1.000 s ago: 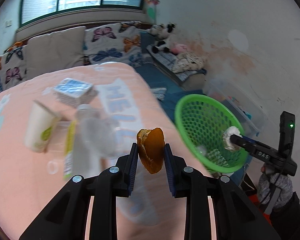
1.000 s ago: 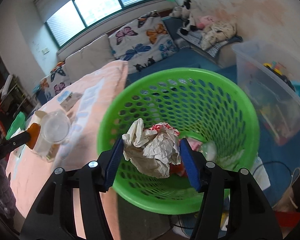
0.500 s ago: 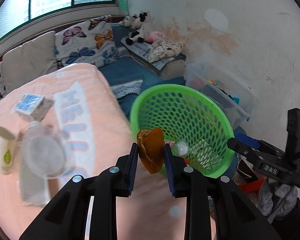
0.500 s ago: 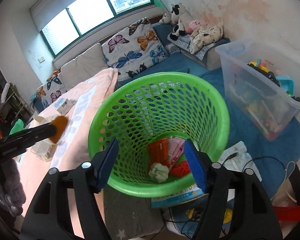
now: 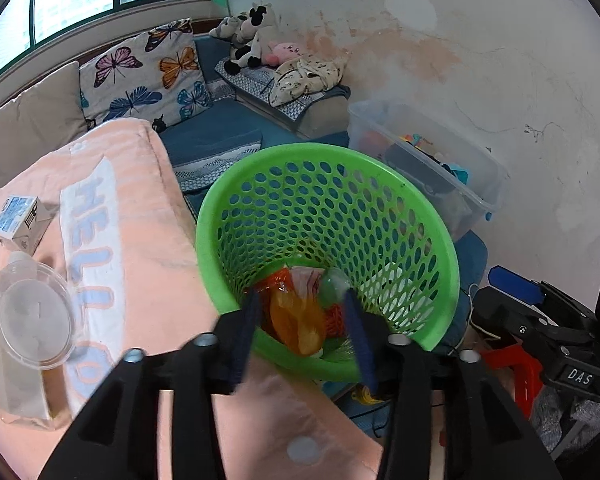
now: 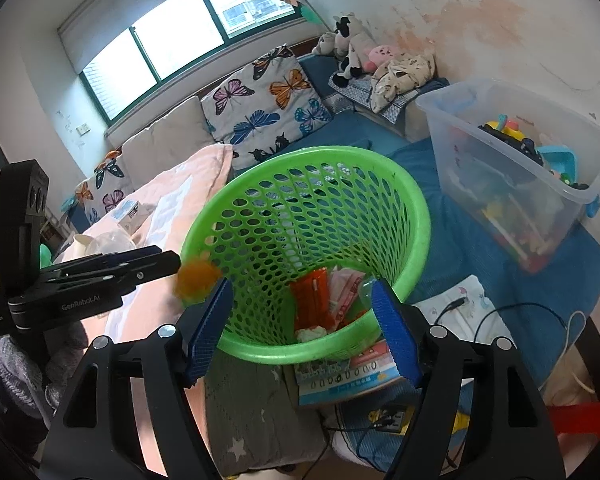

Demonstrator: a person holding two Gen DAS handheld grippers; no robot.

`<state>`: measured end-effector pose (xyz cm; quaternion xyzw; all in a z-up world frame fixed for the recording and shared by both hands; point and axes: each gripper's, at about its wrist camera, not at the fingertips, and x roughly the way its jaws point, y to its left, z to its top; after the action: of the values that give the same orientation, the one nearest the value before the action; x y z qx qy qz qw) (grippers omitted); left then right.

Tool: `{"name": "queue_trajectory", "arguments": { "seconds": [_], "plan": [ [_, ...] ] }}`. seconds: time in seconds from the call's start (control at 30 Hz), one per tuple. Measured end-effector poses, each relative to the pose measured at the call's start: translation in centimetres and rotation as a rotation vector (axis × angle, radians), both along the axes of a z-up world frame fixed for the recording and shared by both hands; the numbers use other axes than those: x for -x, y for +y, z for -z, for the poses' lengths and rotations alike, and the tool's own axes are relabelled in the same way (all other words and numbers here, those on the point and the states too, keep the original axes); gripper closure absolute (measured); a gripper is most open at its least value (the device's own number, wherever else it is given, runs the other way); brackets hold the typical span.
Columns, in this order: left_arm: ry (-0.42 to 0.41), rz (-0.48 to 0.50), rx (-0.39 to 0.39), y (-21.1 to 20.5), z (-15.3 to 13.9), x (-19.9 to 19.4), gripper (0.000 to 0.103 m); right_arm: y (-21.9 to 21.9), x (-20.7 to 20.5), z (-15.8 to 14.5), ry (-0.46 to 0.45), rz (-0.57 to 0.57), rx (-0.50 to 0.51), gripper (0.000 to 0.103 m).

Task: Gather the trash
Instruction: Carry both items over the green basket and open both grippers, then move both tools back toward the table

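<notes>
The left gripper [image 5: 302,330] has just been opening; the orange peel [image 5: 298,326], clamped earlier, sits blurred, seemingly loose, between its jaws at lower centre above the basket [image 5: 440,256]. The right gripper [image 6: 302,326] gapes wider than before, empty.

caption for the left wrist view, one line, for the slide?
Left gripper, jaws just opened, releases an orange peel over the green basket beside the pink blanket.

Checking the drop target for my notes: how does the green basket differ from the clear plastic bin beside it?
The green basket is round with perforated walls; the clear bin is rectangular with solid see-through walls. The basket holds wrappers; the bin holds colourful toys. Both are open-topped.
</notes>
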<state>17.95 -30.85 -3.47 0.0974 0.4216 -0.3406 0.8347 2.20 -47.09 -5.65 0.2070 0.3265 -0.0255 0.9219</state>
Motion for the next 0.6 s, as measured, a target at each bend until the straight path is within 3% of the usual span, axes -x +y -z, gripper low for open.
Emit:
{"name": "queue_trajectory", "arguments": {
  "seconds": [0.27,0.6],
  "plan": [
    [-0.007,-0.024,0.025,2.4,-0.5,0.4,0.053,1.0,0.0,-0.3,-0.011,-0.022,-0.011,0.030],
    [-0.061,-0.197,0.031,9.4,-1.2,0.6,0.053,4.0,-1.3,-0.6,-0.011,-0.090,-0.008,0.029]
  ]
}}
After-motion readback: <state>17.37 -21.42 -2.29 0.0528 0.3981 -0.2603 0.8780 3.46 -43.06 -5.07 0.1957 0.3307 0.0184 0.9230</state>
